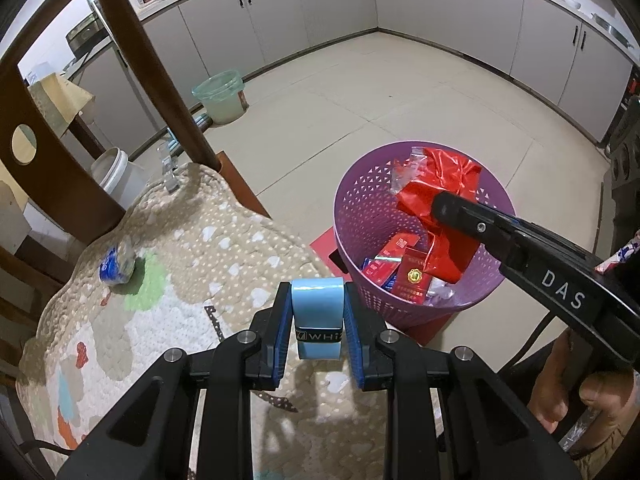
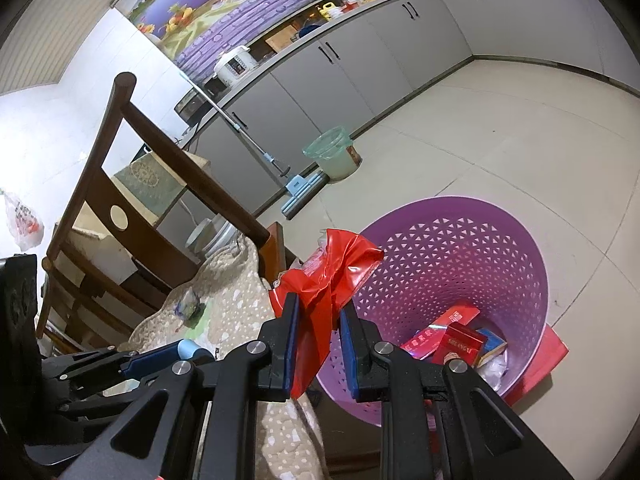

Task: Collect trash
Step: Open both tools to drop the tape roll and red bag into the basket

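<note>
My left gripper (image 1: 317,300) is shut on a light blue roll (image 1: 318,312) above the cushioned chair seat (image 1: 180,240). My right gripper (image 2: 319,308) holds a crumpled red plastic wrapper (image 2: 328,276) between its fingers, over the near rim of the purple basket (image 2: 460,248). In the left wrist view the right gripper (image 1: 440,208) hangs over the basket (image 1: 360,216) with the red wrapper (image 1: 436,188). Red cigarette packs (image 1: 412,276) lie in the basket. A crumpled blue and white wrapper (image 1: 118,264) lies on the seat.
The wooden chair back (image 1: 132,40) rises at the left. A white tub (image 1: 116,172) stands behind the chair. A green bucket (image 1: 222,96) and a mop (image 2: 296,188) stand by the grey cabinets (image 1: 320,4). A red mat (image 2: 548,356) lies under the basket.
</note>
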Demonstrator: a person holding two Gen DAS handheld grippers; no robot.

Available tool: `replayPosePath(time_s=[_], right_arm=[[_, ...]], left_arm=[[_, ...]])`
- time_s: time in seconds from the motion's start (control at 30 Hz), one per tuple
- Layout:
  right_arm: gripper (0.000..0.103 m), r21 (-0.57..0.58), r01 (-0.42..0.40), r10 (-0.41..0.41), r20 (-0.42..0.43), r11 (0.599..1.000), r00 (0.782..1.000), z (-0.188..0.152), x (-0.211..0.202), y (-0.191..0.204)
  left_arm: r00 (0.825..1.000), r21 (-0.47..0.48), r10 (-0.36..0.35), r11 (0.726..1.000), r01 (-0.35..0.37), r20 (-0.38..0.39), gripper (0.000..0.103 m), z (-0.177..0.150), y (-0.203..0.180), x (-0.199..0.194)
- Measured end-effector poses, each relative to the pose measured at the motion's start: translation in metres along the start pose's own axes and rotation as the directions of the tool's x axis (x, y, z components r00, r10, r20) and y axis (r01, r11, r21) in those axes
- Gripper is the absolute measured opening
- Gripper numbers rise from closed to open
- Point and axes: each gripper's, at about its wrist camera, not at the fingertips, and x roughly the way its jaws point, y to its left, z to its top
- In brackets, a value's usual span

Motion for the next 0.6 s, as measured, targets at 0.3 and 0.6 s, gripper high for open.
replayPosePath(time_s=[0.3, 0.6], right_arm=[[0.020, 0.056, 0.035, -0.036, 0.018, 0.998, 0.999, 0.007, -0.003, -0.022], [0.020, 0.102, 0.061, -0.063, 0.015, 0.993, 0.998, 0.012, 0.001, -0.040]], left_arm=[[1.000, 0.022, 0.004, 1.000, -0.004, 0.014, 0.024, 0.017, -0.008, 0.007], [0.998, 0.047, -0.028, 0.999, 0.025, 0.050, 0.024, 0.043, -0.023, 0.011]])
